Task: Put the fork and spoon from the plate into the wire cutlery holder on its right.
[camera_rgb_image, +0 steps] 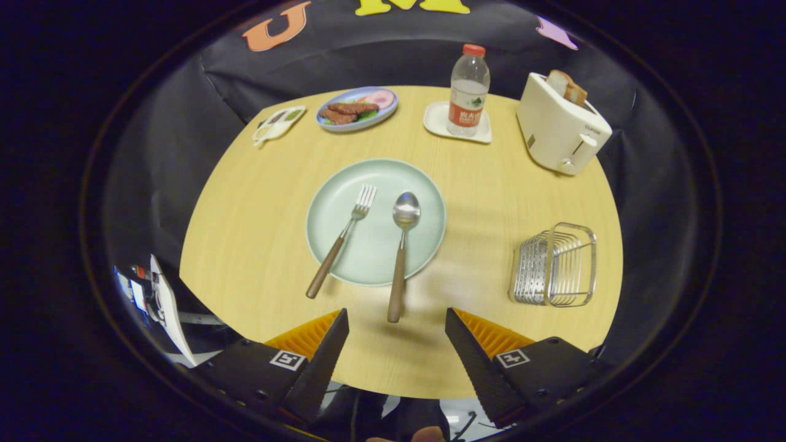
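A pale green plate [424, 202] lies in the middle of the round wooden table. On it rest a fork [342, 239] on the left and a spoon [401, 258] on the right, both with brown wooden handles that reach over the plate's near rim. The spoon's handle end points into the gap between my fingers, just ahead of them. A wire cutlery holder [556, 265] stands to the right of the plate, with nothing visible inside. My gripper [396, 322] hovers above the table's near edge, open, with nothing between its fingers.
At the far side stand a white toaster [560, 132] with bread in it, a water bottle [468, 92] on a small white tray, a blue plate of food [357, 108] and a small white dish [279, 124]. Bare table [258, 209] lies left of the green plate.
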Demonstrator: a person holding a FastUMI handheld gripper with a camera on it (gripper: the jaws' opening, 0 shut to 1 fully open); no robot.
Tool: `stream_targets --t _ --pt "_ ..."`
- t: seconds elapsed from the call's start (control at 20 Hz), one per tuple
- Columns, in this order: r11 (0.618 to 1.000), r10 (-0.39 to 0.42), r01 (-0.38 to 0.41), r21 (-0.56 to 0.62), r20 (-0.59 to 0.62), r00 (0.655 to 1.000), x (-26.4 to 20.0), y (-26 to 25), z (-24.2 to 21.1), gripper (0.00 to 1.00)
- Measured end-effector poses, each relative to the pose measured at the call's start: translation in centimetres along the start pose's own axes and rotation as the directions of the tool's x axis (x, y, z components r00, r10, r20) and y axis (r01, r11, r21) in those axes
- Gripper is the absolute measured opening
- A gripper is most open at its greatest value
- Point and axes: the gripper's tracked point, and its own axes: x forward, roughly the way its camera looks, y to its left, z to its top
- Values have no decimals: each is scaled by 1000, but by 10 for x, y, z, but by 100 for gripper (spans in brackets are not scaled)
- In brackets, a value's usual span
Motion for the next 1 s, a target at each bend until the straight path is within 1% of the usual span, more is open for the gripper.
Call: stream_targets --t 0.3,0.4,0.45,0.55,0.75,0.8,0.85,0.9,0.95,1.0 --pt "999 -40 41 2 -129 991 48 0 6 96" --pt "999 -35 40 26 -170 985 60 3 3 96" --pt "998 -28 36 45 -182 983 66 6 1 93" --pt "998 -34 44 45 -193 981 74 7 1 90" --pt "997 -49 60 43 -217 975 82 8 -2 41" --pt "997 -45 60 58 -226 973 81 7 -3 30" --pt "997 -31 47 62 -236 971 81 8 -5 14" --pt "996 -31 49 69 -244 969 78 5 -8 14" --pt "996 -15 35 83 -236 972 77 6 -6 4" --pt "995 0 23 97 -229 974 73 7 -6 3"
